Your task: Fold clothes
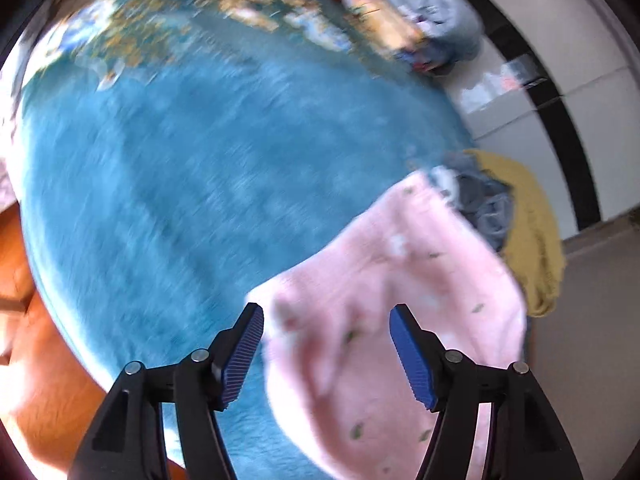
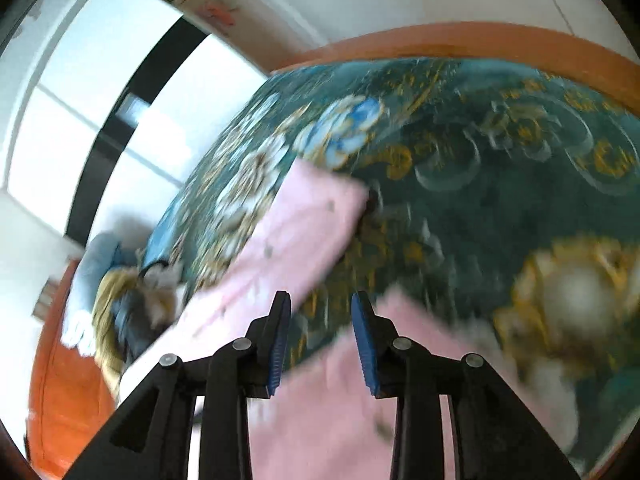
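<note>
— While the pink garment (image 1: 384, 320) lay on the bed (image 1: 180, 180), was either gripper holding it?
— No. The left gripper (image 1: 326, 344) was spread wide above it, the right gripper (image 2: 320, 336) parted too, empty.
— Why?
— Readying to grab edges, I'd guess; the clothes pile (image 1: 516, 216) waited beside it.

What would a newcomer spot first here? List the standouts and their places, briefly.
The pale pink garment with small leaf prints, lying on the teal blanket directly ahead of the open left hand-held gripper. Next, the blanket's big gold-and-white floral pattern, to the right of the open right hand-held gripper. Then the heap of mustard and grey clothes at the bed's edge, beyond the pink garment.
</note>
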Tool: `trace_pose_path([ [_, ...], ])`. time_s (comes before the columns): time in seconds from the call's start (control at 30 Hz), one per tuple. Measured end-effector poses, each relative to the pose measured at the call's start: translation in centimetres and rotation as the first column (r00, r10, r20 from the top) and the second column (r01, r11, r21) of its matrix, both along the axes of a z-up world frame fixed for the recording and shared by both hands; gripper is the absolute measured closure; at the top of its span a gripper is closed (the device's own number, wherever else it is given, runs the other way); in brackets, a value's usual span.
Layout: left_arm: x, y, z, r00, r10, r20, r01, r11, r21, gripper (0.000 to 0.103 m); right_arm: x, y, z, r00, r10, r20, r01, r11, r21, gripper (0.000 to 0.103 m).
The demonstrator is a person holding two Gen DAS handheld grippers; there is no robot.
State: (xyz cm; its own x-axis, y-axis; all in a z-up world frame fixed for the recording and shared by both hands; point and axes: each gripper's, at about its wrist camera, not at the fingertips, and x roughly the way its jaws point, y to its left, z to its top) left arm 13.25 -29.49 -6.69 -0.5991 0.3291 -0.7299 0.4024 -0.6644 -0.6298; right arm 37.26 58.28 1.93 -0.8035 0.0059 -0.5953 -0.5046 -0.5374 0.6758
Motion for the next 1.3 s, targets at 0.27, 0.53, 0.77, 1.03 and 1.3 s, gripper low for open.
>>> trace_pose_path([
  [0.27, 0.3, 2.4, -2.0, 0.996, -0.090, 0.012, 0.089, 0.995, 0.032, 0.034, 10.2, -3.4, -2.2, 0.999, 0.013, -0.049, -0.016, 0.998, -0.063, 0.058],
  [0.53, 0.5, 2.8, -2.0, 0.994, -0.109, -0.011, 0.109, 0.992, 0.061, 0.040, 9.3, -4.3, -6.3, 1.000, -0.027, -0.014, 0.024, 0.981, -0.193, 0.058],
  [0.77, 1.2, 0.9, -3.5, 0.999, -0.049, 0.012, 0.047, 0.985, 0.164, 0.092, 8.4, -4.7, -7.9, 0.990, -0.109, -0.093, 0.074, 0.946, -0.316, 0.096],
  [1.03, 4.0, -1.7, 4.6, 0.975, 0.009, -0.224, 0.061, 0.952, 0.302, 0.095, 11.2, -5.8, 0.3, 0.944, -0.140, -0.299, 0.088, 0.979, -0.181, 0.099],
  [1.3, -0.5, -1.2, 6.4, 0.971, 0.063, -0.231, 0.052, 0.886, 0.461, 0.095, 6.8, -5.1, 7.7, 0.955, -0.133, -0.263, 0.129, 0.991, -0.032, 0.099],
])
